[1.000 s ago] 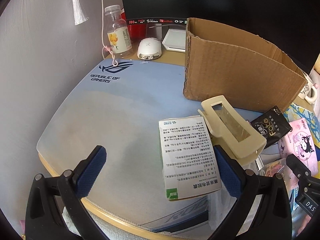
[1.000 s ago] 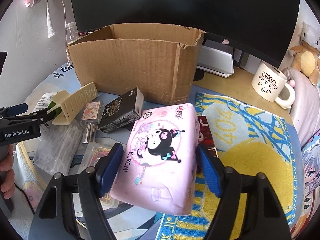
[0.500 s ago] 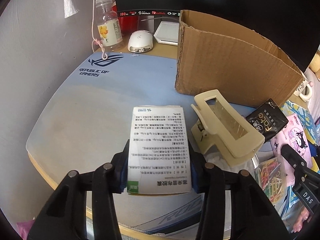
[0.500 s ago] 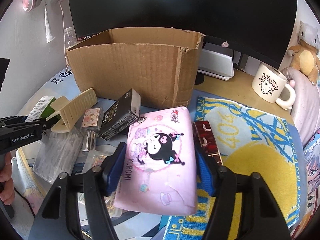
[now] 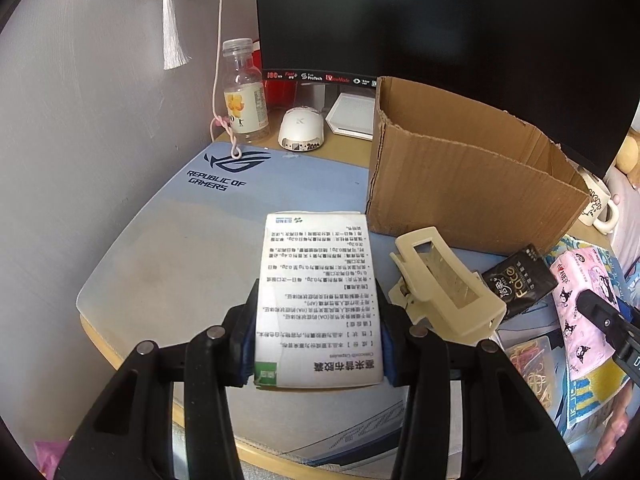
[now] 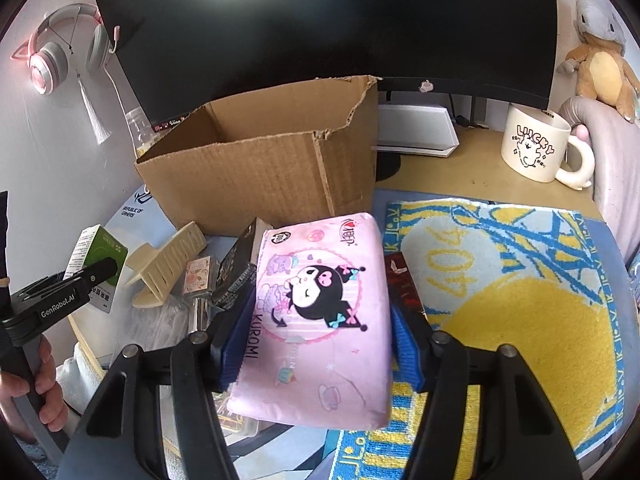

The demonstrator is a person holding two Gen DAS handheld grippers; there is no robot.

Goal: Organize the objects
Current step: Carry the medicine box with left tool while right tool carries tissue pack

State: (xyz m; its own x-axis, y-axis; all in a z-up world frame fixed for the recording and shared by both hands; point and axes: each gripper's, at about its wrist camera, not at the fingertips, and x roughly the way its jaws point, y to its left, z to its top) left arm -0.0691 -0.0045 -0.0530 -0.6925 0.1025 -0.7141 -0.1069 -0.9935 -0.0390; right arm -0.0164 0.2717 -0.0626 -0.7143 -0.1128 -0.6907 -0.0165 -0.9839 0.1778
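While both claws are loaded, nothing shows inside the part of the cardboard box that can be seen, so I judge the sorting barely begun.

Left claw: left gripper (image 5: 318, 340) clenched on the medicine box (image 5: 318, 296), held above the blue desk mat (image 5: 160, 248), left of the cardboard box (image 5: 460, 184).

Right claw: right gripper (image 6: 320, 344) clenched on the pink tissue pack (image 6: 324, 312), raised in front of the cardboard box and over the clutter.

Done: two things picked up; none seen dropped in. The box floor is hidden in both views, so I cannot tell for sure.

Left to do: carry both loads into the box, then likely gather the loose items on the desk.

Count, cardboard box: one, open at the top, with a torn rim.

Count, hair clip (image 5: 444, 284): one, cream, just right of the medicine box.

Count, black packet (image 5: 518, 284): one, beside the clip.

Count, small picture card (image 6: 196, 276): one.

Count, metal tube (image 6: 199, 312): one, under the card.

Count, dark red box (image 6: 404, 284): one, partly under the tissue pack.

Count, case of paper clips (image 5: 528, 364): one.

Count, towel (image 6: 520, 300): one, blue and yellow, right of the pile.

Count, mug (image 6: 536, 148): one, far right.
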